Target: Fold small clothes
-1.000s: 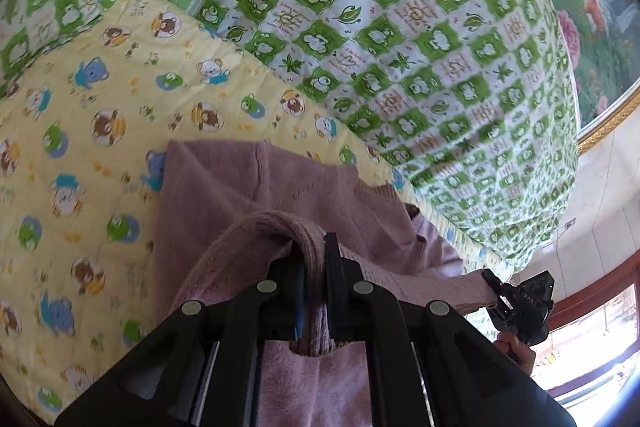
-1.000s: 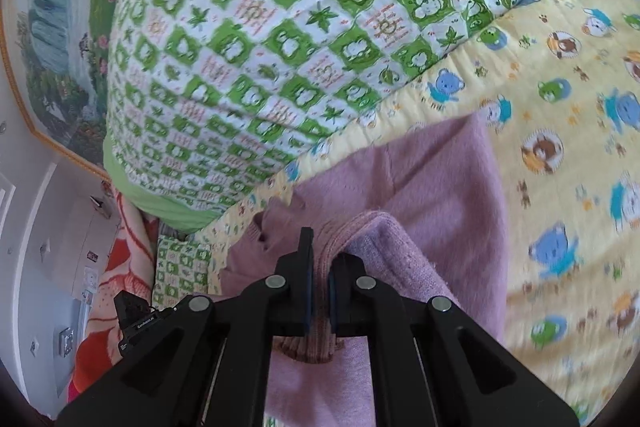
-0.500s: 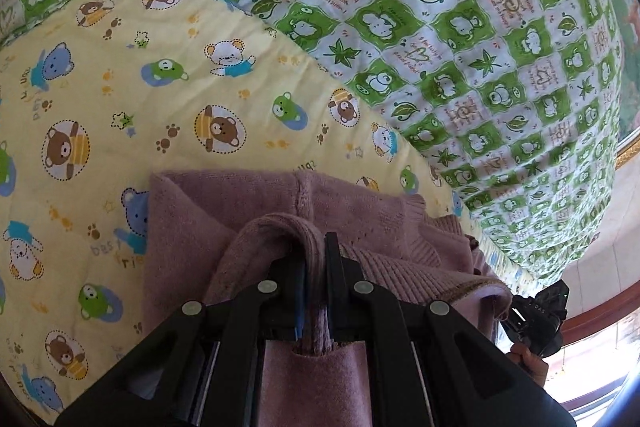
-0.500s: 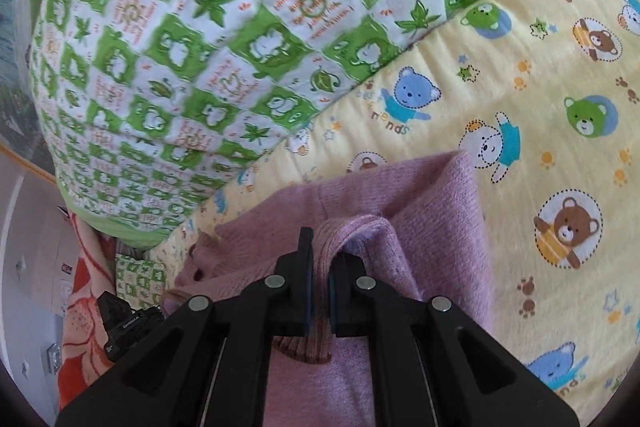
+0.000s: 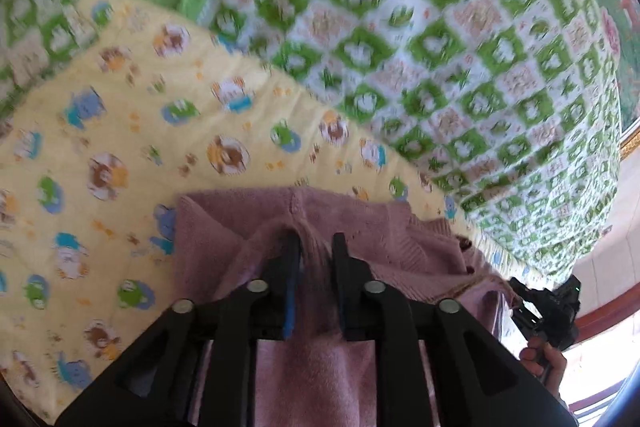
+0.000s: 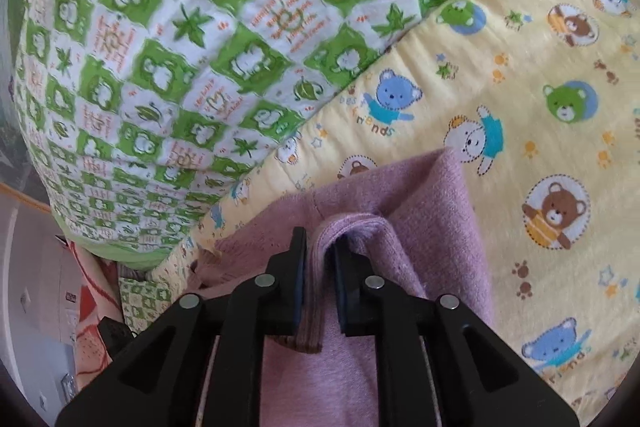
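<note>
sweater (image 5: 320, 367) fold between both grippers' spread fingers (image 6: 298, 267), bear-print sheet (image 6: 540, 147) beneath, green checked quilt (image 5: 440, 47) just beyond

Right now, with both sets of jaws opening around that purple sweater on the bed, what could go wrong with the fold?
Both sets of jaws have just been opening, with folds of the purple sweater between them.

1. In the right gripper, knit drapes over one finger; pulling away might drag the fold open.
2. In the left gripper, fabric bunches between the fingers; it may snag as it withdraws.
3. The sweater lies near the green checked quilt; its far edge may rumple against it.
</note>
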The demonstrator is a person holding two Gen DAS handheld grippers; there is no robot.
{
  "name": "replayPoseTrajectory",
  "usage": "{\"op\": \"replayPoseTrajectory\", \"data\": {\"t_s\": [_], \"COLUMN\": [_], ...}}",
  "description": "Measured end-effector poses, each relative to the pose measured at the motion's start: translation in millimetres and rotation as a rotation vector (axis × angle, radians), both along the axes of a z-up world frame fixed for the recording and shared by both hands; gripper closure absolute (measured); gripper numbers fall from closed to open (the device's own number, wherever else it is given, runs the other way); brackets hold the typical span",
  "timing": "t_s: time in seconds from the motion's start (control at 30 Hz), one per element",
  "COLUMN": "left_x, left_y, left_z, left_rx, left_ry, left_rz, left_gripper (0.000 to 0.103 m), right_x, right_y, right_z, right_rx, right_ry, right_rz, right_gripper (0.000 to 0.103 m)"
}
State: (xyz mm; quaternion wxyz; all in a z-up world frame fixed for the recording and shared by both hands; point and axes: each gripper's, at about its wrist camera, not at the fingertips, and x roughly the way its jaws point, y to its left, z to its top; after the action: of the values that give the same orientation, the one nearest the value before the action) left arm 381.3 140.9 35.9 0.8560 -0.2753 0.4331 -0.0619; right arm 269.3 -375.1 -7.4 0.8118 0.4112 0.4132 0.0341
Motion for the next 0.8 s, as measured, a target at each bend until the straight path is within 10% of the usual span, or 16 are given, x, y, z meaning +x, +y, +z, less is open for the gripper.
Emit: {"op": "replayPoseTrajectory", "data": {"t_s": [0.2, 0.37, 0.67, 0.8], "left_x": [-30, -69, -86, -56], "left_y": [4, -58, -147, -142], "left_z": [37, 24, -49, -61], "left_rx": [0.063, 0.028, 0.029, 0.079], "left_ry": [-0.069, -0.048, 0.07, 0.065], "left_rz": [0.002, -0.226, -0.446, -0.439], "left_gripper": [0.076, 0.071, 0.072, 0.082], "right_x": [-29, -56, -62, -38], "right_y": [-3, 51, 174, 175], "right_z": [39, 54, -1, -26], "right_rx": [-0.048, -0.169, -0.335, -0.382], "right_ry": [-0.118, -0.19, -0.143, -0.1], "right_rz": [-0.05, 0.114, 0.61, 0.633], "right_gripper": [0.064, 0.064, 0.064, 0.066]}}
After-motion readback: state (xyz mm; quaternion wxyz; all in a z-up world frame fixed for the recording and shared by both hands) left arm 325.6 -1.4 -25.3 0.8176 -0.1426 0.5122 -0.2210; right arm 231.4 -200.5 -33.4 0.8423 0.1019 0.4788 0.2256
